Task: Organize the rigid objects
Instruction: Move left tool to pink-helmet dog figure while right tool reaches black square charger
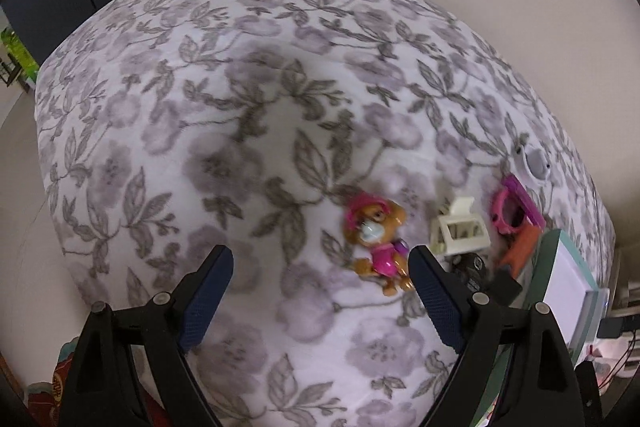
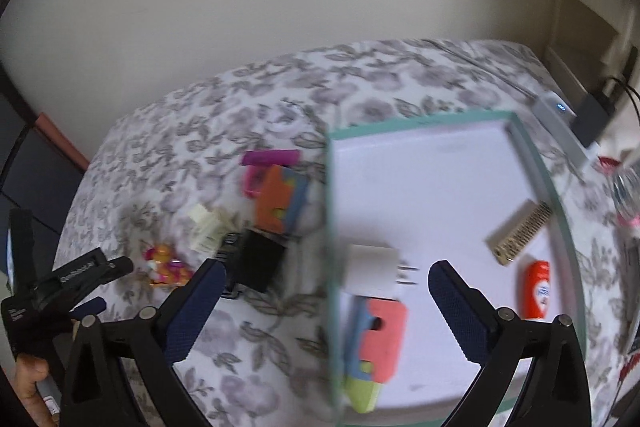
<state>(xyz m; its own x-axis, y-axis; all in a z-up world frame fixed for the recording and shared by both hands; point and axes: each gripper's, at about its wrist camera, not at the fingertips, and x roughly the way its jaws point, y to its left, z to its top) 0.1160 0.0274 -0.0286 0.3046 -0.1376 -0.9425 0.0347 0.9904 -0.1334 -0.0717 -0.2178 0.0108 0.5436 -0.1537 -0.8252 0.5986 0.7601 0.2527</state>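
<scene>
- While both tools hang spread and empty, sorting is partway: left gripper (image 1: 320,263) nears the puppy figure (image 1: 378,241) at its 1 o'clock – next, centre and pinch
- Right gripper (image 2: 326,287) hovers over the tray (image 2: 532,155) rim – charger (image 2: 372,267) already inside
- Cream toy (image 1: 460,231), black block (image 2: 256,261) crowd at 3 o'clock

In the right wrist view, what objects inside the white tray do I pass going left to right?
White plug adapter → beige comb-like piece → orange tube. The pink and green block toy overlaps the adapter's span, so it's left out.
</scene>
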